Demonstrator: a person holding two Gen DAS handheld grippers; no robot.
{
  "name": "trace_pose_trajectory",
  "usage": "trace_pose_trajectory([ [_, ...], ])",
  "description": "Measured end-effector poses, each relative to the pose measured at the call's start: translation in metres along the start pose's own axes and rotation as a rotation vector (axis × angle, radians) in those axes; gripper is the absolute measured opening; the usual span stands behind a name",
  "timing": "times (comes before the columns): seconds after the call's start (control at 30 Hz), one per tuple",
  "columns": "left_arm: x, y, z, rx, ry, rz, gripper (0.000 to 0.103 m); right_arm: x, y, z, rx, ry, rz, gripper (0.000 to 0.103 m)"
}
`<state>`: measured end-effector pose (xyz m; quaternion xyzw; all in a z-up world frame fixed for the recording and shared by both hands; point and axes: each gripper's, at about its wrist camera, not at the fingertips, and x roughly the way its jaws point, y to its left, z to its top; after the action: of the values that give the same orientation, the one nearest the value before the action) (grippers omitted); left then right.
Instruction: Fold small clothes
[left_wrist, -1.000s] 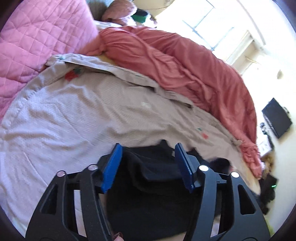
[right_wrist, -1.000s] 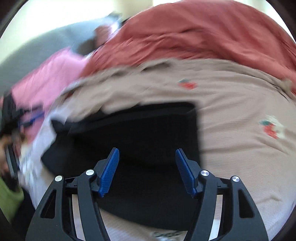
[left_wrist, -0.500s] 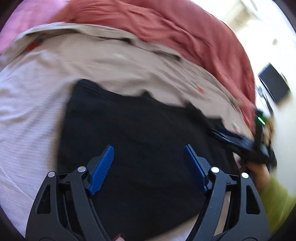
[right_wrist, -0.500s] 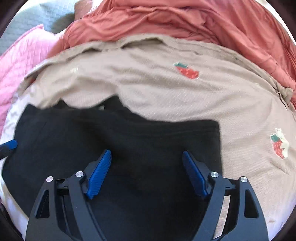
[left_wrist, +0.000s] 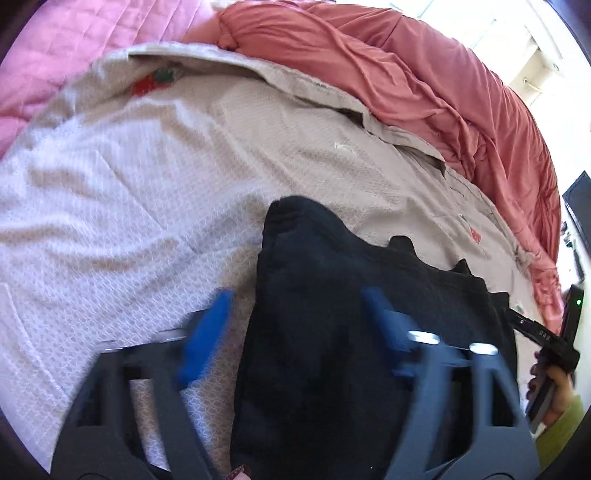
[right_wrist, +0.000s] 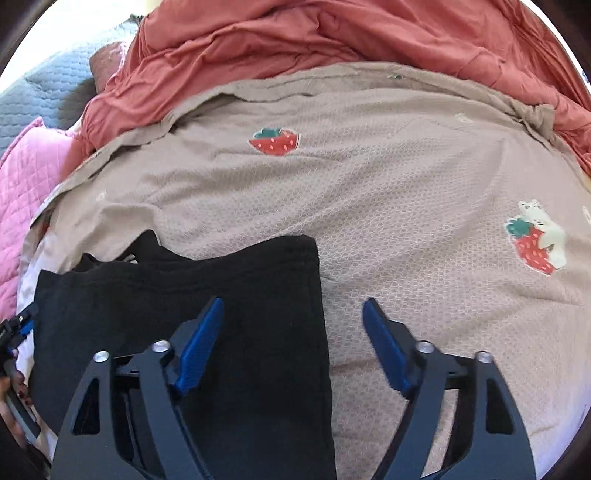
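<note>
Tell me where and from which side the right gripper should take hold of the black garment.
Grip the black garment at its straight right edge, near the far corner, coming down from above. That edge lies flat on the beige strawberry blanket and already runs between the closing, not yet touching fingers of the right gripper.

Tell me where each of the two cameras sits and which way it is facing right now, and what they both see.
Left wrist: on the left gripper, angled down over the left edge of the black garment; blurred jaws closing astride that edge, the right gripper and its hand at the right rim.
Right wrist: on the right gripper, angled down over the garment's right edge, jaws closing astride it; the left gripper shows far left.
Shared: the garment, beige strawberry blanket, red duvet.
</note>
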<state>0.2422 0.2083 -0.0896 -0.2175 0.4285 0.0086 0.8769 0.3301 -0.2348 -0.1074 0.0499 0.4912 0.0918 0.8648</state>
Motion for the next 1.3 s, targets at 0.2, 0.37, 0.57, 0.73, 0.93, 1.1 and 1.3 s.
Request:
trace_pose_trajectory([
  [0.2, 0.001, -0.004, 0.002, 0.028, 0.022, -0.005, 0.008, 0.003, 0.010, -0.004, -0.043, 0.003, 0.032, 0.021],
  [0.37, -0.020, -0.012, 0.008, 0.052, -0.036, -0.025, 0.006, -0.022, 0.017, 0.003, -0.119, -0.087, -0.005, 0.008],
  [0.57, -0.035, -0.030, 0.010, 0.152, -0.130, 0.009, 0.004, -0.029, 0.020, 0.020, -0.146, -0.126, -0.027, 0.008],
  [0.73, -0.010, -0.014, 0.006, 0.092, -0.035, 0.037, 0.005, 0.006, 0.017, 0.013, -0.129, -0.048, -0.068, 0.008],
  [0.93, 0.005, -0.006, 0.002, 0.075, 0.021, 0.050, 0.007, 0.021, 0.015, 0.005, -0.127, -0.027, -0.092, 0.016],
  [1.1, 0.004, -0.004, 0.001, 0.069, 0.021, 0.052, 0.011, 0.008, 0.009, 0.005, -0.108, -0.055, -0.088, 0.035],
  [1.3, -0.013, -0.007, 0.011, 0.065, -0.021, 0.052, 0.018, -0.037, 0.007, -0.010, -0.060, -0.149, 0.006, 0.061],
])
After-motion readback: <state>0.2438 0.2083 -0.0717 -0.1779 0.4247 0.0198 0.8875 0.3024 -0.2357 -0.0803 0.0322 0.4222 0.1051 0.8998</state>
